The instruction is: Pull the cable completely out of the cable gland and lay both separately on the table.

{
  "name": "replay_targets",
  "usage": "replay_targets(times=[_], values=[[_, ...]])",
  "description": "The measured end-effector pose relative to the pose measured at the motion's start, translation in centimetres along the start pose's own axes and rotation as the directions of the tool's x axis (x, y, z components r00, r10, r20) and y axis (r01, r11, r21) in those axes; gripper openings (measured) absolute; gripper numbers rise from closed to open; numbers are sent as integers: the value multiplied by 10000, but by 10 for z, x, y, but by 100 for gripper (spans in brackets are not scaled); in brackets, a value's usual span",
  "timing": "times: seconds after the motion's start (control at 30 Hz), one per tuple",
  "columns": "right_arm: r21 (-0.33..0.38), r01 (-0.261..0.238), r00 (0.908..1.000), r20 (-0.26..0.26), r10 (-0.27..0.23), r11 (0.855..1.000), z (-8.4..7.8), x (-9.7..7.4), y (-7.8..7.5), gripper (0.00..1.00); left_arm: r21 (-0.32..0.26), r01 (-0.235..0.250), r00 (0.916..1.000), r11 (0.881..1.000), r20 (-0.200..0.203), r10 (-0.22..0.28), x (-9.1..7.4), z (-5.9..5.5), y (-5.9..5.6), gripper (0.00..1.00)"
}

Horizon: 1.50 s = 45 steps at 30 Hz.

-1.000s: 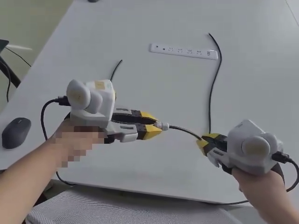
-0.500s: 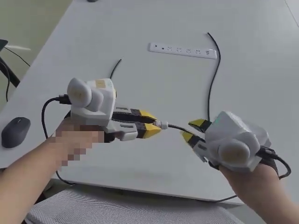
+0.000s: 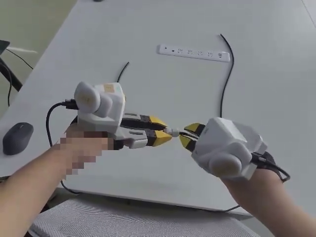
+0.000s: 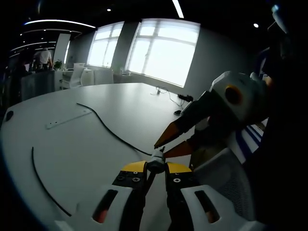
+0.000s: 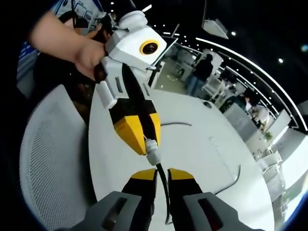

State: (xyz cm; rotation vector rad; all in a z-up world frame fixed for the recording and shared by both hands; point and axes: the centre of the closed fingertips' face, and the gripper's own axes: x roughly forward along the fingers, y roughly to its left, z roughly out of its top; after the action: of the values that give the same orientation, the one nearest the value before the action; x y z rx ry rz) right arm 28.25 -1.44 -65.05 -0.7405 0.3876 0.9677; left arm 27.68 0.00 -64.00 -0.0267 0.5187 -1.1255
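Jaws of the left gripper (image 3: pixel 165 134) are clamped on the white gland (image 3: pixel 171 132), which sits right at their yellow tips and pokes out just past them. The black cable (image 5: pixel 162 182) is still seated in the gland and comes out of its front end.

The right gripper (image 3: pixel 189 135) faces the left one almost tip to tip, with its jaws just beside the gland. In the right gripper view the cable runs from the gland straight in between the right jaws. They stand a little apart, with a thin gap on each side of the cable, so they sit around it without pinching it.

Gland and this end of the cable are held in the air above the near edge of the white table (image 3: pixel 148 29), touching nothing but the jaws. In the left gripper view the rest of the cable trails away from the tips across the tabletop.

A white power strip (image 3: pixel 194 53) lies well beyond both sets of jaws. A second cable (image 3: pixel 122 73) lies beyond the left gripper's body. A dark mouse (image 3: pixel 17 138) sits well behind the left jaws, on the table's edge.
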Motion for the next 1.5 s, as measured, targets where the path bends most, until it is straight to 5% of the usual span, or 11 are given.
replay_targets(times=[0.23,0.73,1.07,1.23,1.5], values=[[-425,-112,9999,-126,106,9990,-2,1,4,1,3,55,9999,10000,-109,-55,2,-2,-1,15],[611,-336,9994,-44,339,9976,-8,1,3,0,225,15,9999,9997,-126,-13,4,-2,-3,14],[1433,-203,9991,-336,254,9895,-27,3,-5,0,187,-125,9999,9997,-57,126,-1,-2,1,14],[2180,-60,9982,-571,189,9759,-44,6,-11,0,154,-137,9999,9998,-33,137,-1,-3,2,14],[3738,364,9952,-977,3,9268,-74,9,-21,0,117,-67,10000,9999,52,67,0,-2,0,14]])
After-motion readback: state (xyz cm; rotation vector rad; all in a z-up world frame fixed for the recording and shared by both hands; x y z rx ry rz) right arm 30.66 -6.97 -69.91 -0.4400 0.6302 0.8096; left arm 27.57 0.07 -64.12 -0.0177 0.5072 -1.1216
